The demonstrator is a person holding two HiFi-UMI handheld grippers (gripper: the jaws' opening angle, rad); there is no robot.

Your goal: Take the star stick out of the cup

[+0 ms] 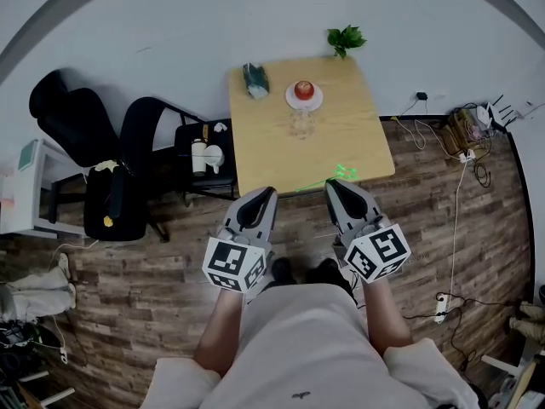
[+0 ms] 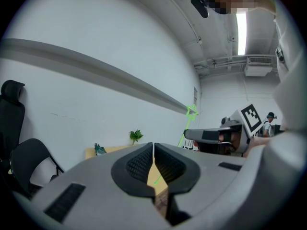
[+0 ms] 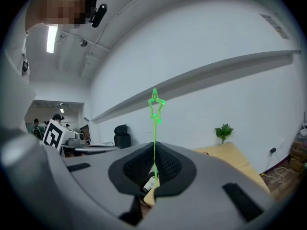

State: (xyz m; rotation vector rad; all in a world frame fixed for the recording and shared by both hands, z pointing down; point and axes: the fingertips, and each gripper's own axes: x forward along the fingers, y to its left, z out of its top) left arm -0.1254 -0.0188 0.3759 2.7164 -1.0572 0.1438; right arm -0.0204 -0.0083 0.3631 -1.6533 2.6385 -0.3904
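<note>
My right gripper (image 1: 337,187) (image 3: 154,151) is shut on the thin green star stick (image 3: 156,104), which stands up from its jaws with the star at the top. In the head view the star (image 1: 343,173) hangs over the near edge of the wooden table (image 1: 358,156). A clear glass cup (image 1: 301,126) stands in the middle of that table, well beyond both grippers. My left gripper (image 1: 261,196) (image 2: 153,153) is shut with nothing in it, level with the right one, just short of the table's near edge. The left gripper view also catches the star (image 2: 192,111) above the right gripper (image 2: 193,134).
On the table's far side are a white plate with a red apple (image 1: 304,94), a dark green object (image 1: 255,79) and a small plant (image 1: 345,38). Black chairs (image 1: 128,169) and a low stand with white bottles (image 1: 204,156) are to the left. Cables and power strips (image 1: 464,139) lie at the right.
</note>
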